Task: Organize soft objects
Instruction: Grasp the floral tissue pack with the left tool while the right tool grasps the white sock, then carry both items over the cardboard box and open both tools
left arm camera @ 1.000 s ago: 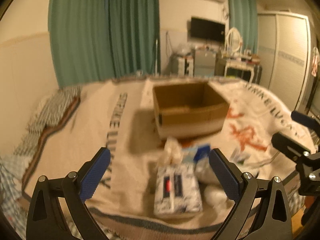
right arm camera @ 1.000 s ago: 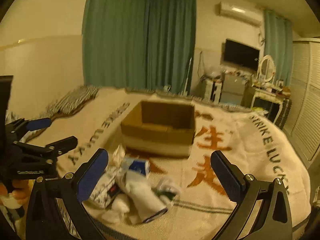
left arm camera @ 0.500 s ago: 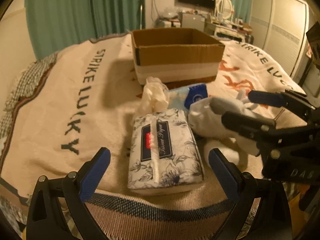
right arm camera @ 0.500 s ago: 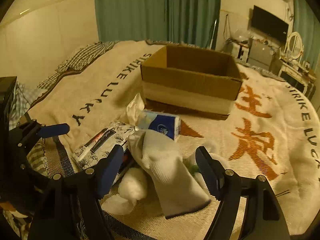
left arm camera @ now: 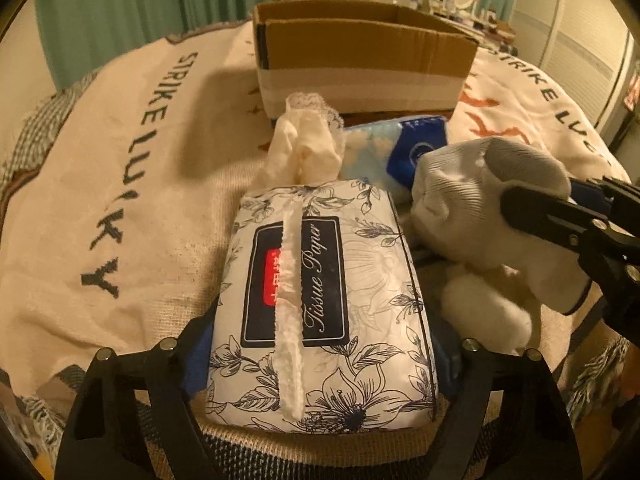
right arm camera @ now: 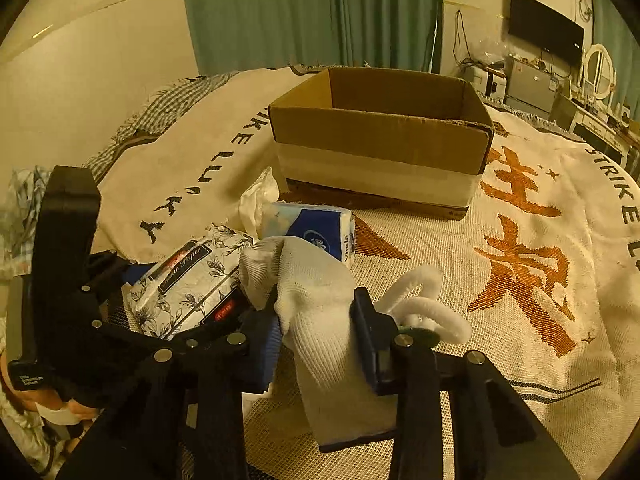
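Note:
My left gripper (left arm camera: 320, 348) is shut on a floral tissue pack (left arm camera: 324, 296) that lies on the blanket; the pack also shows in the right wrist view (right arm camera: 188, 280). My right gripper (right arm camera: 316, 340) is shut on a white sock (right arm camera: 316, 312), which also shows in the left wrist view (left arm camera: 472, 204). An open cardboard box (right arm camera: 380, 140) stands behind the pile. A blue tissue pack (right arm camera: 316, 232), a crumpled white cloth (left arm camera: 304, 144) and a white fluffy ball (left arm camera: 484, 308) lie among the pile.
A cream blanket (right arm camera: 520, 240) with orange and black lettering covers the bed. A white looped fuzzy item (right arm camera: 424, 304) lies right of the sock. Green curtains (right arm camera: 312, 12), a TV (right arm camera: 544, 28) and a dresser stand beyond the bed.
Both grippers came down and forward onto the pile. The left closed around the floral tissue pack and the right closed on the white sock.

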